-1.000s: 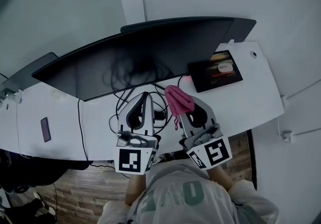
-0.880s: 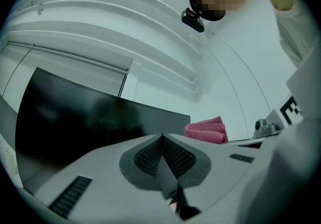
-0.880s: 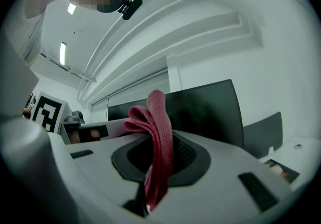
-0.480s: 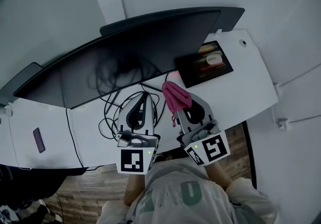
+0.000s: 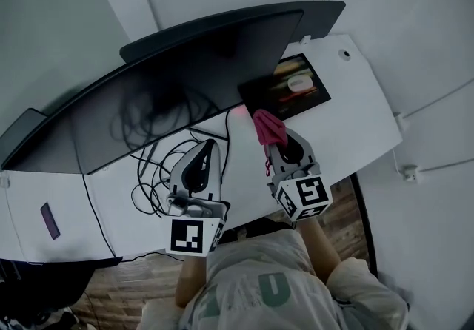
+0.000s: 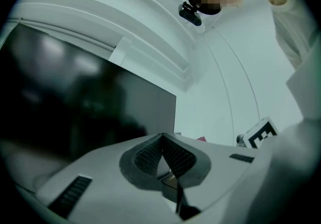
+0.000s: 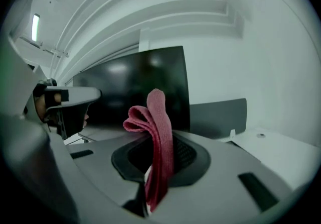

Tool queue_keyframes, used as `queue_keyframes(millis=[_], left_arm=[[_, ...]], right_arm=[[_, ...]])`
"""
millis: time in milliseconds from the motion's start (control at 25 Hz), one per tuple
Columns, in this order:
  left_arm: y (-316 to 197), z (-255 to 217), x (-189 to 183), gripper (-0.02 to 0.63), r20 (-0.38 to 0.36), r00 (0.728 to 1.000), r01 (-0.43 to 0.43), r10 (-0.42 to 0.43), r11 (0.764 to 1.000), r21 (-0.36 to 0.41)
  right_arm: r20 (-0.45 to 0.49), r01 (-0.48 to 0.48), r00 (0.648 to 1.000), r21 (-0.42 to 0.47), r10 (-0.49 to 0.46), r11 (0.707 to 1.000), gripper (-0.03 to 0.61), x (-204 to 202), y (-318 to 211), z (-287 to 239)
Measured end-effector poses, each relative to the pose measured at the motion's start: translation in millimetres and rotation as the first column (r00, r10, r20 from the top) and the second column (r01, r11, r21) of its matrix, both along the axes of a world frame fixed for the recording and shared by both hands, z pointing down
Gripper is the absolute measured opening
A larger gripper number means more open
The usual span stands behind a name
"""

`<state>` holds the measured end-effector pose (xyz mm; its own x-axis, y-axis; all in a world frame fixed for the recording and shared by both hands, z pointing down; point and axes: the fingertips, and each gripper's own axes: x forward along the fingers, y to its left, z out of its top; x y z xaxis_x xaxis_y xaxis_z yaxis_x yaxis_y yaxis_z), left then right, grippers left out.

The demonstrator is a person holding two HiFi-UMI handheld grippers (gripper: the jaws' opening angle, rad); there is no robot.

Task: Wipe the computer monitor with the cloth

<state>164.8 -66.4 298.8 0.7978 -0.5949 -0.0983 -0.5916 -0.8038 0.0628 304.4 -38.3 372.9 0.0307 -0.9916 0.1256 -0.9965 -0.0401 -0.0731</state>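
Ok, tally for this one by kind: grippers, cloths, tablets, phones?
grippers: 2, left gripper and right gripper
cloth: 1
tablet: 1
phone: 1
total: 5

Both grippers shifted rightward, right gripper [image 5: 280, 142] bringing its pinched cloth [image 5: 268, 127] nearer the monitor's [image 5: 185, 92] right corner, cables [image 5: 152, 173] now left of left gripper [image 5: 209, 149].
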Motion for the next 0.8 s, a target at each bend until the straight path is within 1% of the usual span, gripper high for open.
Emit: queue_keyframes(millis=[80,200,280,360,480,560,680,720,800], left_arm=[[-2,11,6,0.014,0.018,1.0,-0.004,0.004,1.0,-0.021],[-10,25,16,0.014,0.046,0.999,0.011,-0.009,0.999,-0.037],[-17,34,24,0.014,0.068,0.997,0.024,-0.022,0.999,-0.039],[-24,43,33,0.014,0.092,0.996,0.025,-0.022,0.999,-0.032],[-30,53,49,0.014,0.088,0.996,0.024,-0.019,0.999,-0.048],[-33,59,56,0.014,0.086,0.996,0.023,-0.017,0.997,-0.068],[-37,66,64,0.014,0.083,0.996,0.025,-0.017,0.995,-0.093],[-38,68,65,0.014,0.09,0.996,0.027,-0.018,0.995,-0.096],[-42,69,65,0.014,0.105,0.994,0.042,-0.032,0.995,-0.091]], right_arm=[[0.024,-0.015,1.0,-0.049,0.016,0.999,0.055,16,-6,23],[0.011,-0.063,0.998,-0.132,0.065,0.989,0.055,42,-18,60],[0.013,-0.093,0.995,-0.185,0.097,0.978,0.055,56,-28,88],[0.038,-0.119,0.991,-0.236,0.132,0.964,0.055,70,-38,115],[0.076,-0.142,0.982,-0.312,0.173,0.94,0.055,86,-52,145],[0.125,-0.143,0.972,-0.349,0.197,0.926,0.055,90,-61,160],[0.238,-0.125,0.944,-0.388,0.231,0.913,0.055,89,-69,177],[0.262,-0.117,0.936,-0.393,0.233,0.912,0.055,86,-72,181],[0.277,-0.098,0.935,-0.395,0.22,0.914,0.055,81,-79,184]])
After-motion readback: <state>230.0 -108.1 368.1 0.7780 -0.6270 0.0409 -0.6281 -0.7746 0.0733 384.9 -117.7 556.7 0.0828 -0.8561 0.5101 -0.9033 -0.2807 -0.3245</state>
